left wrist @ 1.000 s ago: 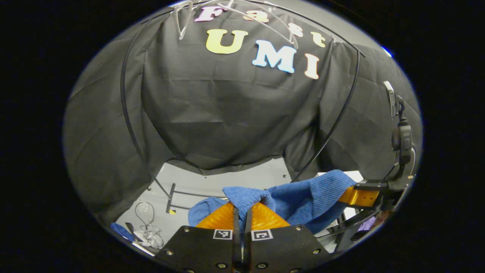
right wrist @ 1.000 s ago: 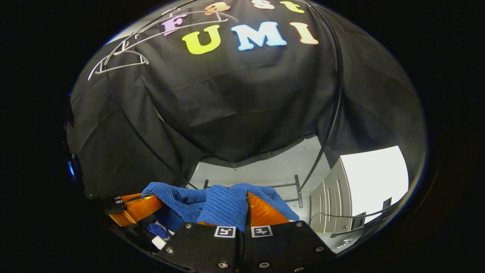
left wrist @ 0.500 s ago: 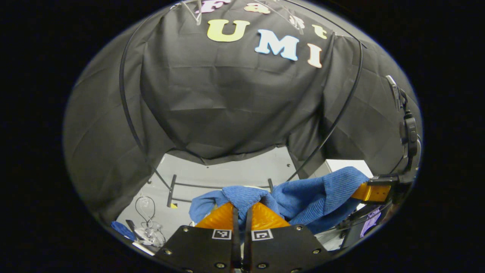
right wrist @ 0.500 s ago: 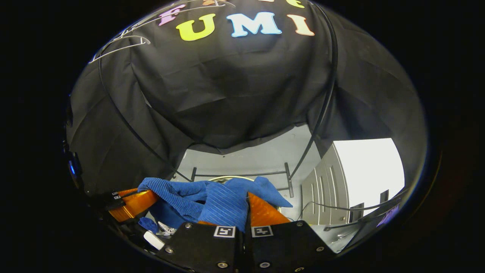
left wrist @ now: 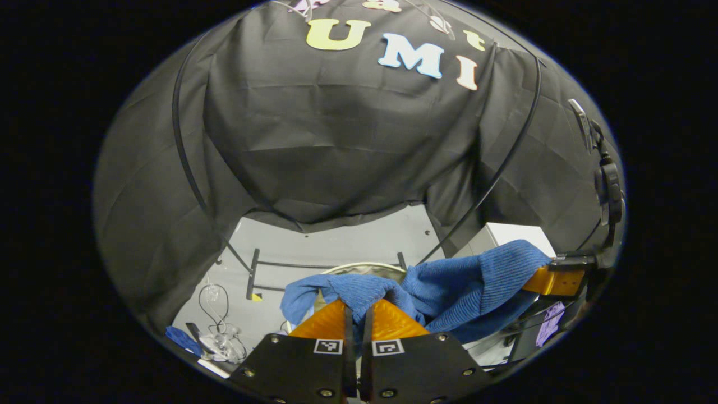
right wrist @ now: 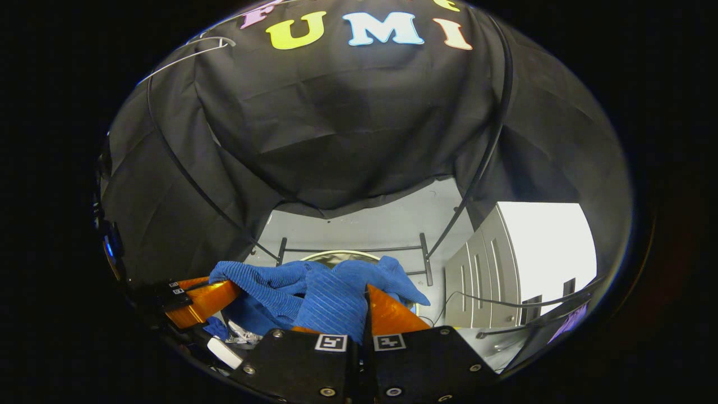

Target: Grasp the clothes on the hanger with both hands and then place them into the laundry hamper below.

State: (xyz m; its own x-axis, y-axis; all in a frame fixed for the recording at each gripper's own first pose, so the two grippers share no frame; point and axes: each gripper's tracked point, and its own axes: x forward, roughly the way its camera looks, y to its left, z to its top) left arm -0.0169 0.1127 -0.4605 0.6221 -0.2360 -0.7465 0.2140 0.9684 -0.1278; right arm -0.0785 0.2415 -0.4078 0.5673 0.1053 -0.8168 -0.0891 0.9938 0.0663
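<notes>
Above the hamper (right wrist: 342, 257), a blue garment (left wrist: 449, 292) hangs between left gripper (left wrist: 357, 314) and right gripper (right wrist: 362, 311), each one's fingers pinching a fold, keeping it spread for lowering.

You are standing in a recording booth set up like a laundry corner, more lab than home. Black cloth (left wrist: 314, 146) hangs all round as the wall, draped over thin black poles (left wrist: 182, 146). Under its hem you see a bare grey floor (right wrist: 370, 224) with loose cables (left wrist: 216, 303) lying on it, and a pale cabinet (right wrist: 477, 280) to one side. White hangers (right wrist: 179, 50) hang near the top.
</notes>
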